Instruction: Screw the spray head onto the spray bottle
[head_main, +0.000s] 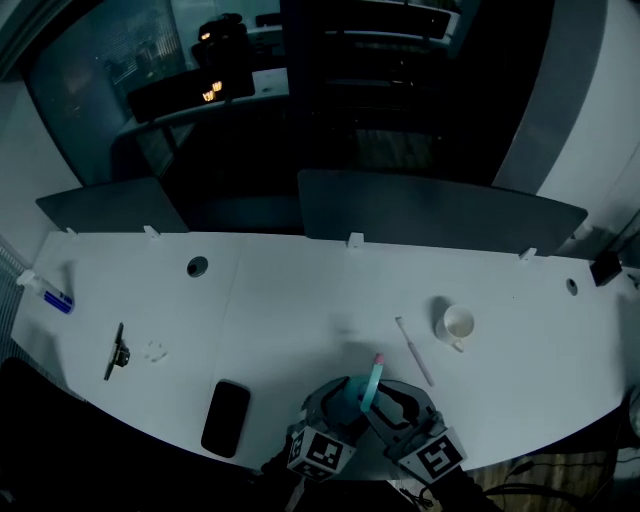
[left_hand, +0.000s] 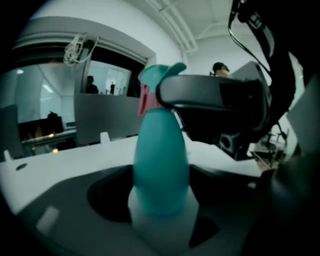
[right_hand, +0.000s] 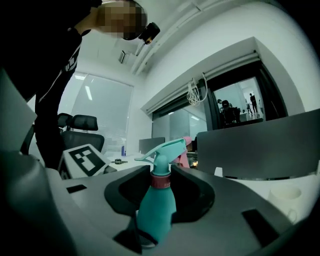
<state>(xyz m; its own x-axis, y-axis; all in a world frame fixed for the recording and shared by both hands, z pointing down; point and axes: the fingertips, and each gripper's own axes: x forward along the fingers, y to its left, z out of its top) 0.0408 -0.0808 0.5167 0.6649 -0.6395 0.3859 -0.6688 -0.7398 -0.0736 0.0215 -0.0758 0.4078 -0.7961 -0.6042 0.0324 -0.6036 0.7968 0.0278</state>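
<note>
- The left hand-held gripper (left_hand: 161, 200) clamps the teal spray bottle (left_hand: 161, 160) by its body, above the worktop's (head_main: 300, 290) near edge.
- The right hand-held gripper (right_hand: 159, 197) grips the spray head (right_hand: 162, 152) at its pink collar.

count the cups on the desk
1: a white cup stands on the right half of the desk, just right of a thin white stick. Part of the desk's near edge is covered, so another could be hidden.

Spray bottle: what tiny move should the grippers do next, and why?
Probably the right gripper should twist the spray head a little to tighten it. The head already sits upright on the spray bottle, the right gripper clasps its pink collar, and the left gripper holds the bottle's body.
</note>
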